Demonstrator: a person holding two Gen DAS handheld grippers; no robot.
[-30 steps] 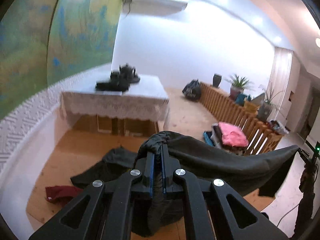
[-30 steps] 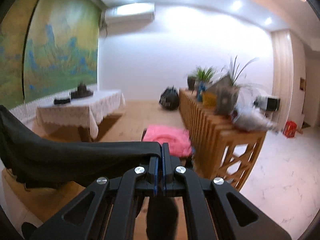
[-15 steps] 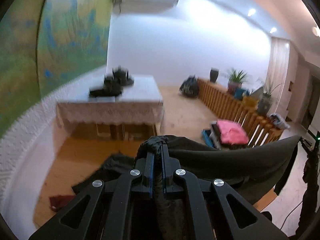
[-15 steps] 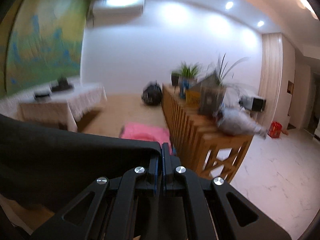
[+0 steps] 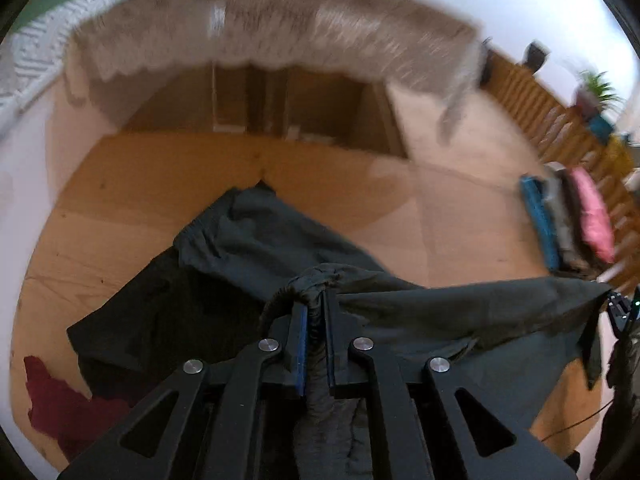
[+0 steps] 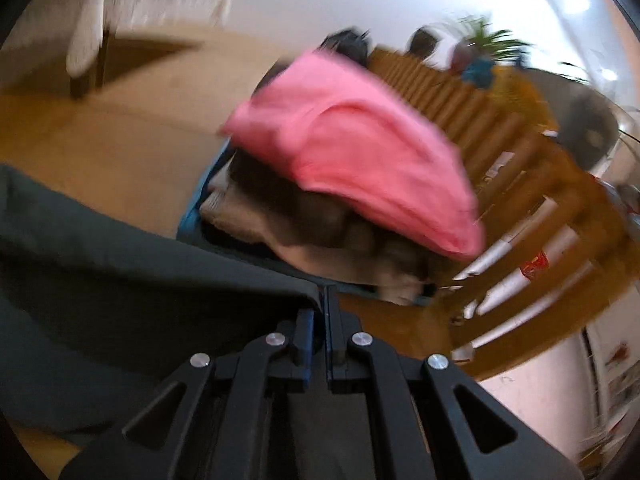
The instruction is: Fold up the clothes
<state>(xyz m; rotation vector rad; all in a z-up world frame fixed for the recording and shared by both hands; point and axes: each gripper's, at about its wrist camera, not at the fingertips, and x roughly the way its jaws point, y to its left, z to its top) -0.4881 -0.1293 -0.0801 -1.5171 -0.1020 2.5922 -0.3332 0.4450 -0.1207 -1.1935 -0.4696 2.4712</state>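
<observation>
A dark grey garment hangs stretched between my two grippers, low over the wooden floor. My left gripper has a bunched hem of it between its blue pads, and its jaws are opening slightly. My right gripper pinches the other corner of the dark garment; its jaws are opening too, with cloth still between them. In the left wrist view the right gripper shows at the far end of the cloth. Both point steeply down.
Another dark garment and a dark red cloth lie on the floor below. A stack of folded clothes topped with a pink piece sits beside a slatted wooden bench. A lace-covered table stands behind.
Both grippers have dropped fast and tipped downward, bringing the stretched garment close to the floor. The gap between each pair of pads has widened a little, with cloth still in it.
</observation>
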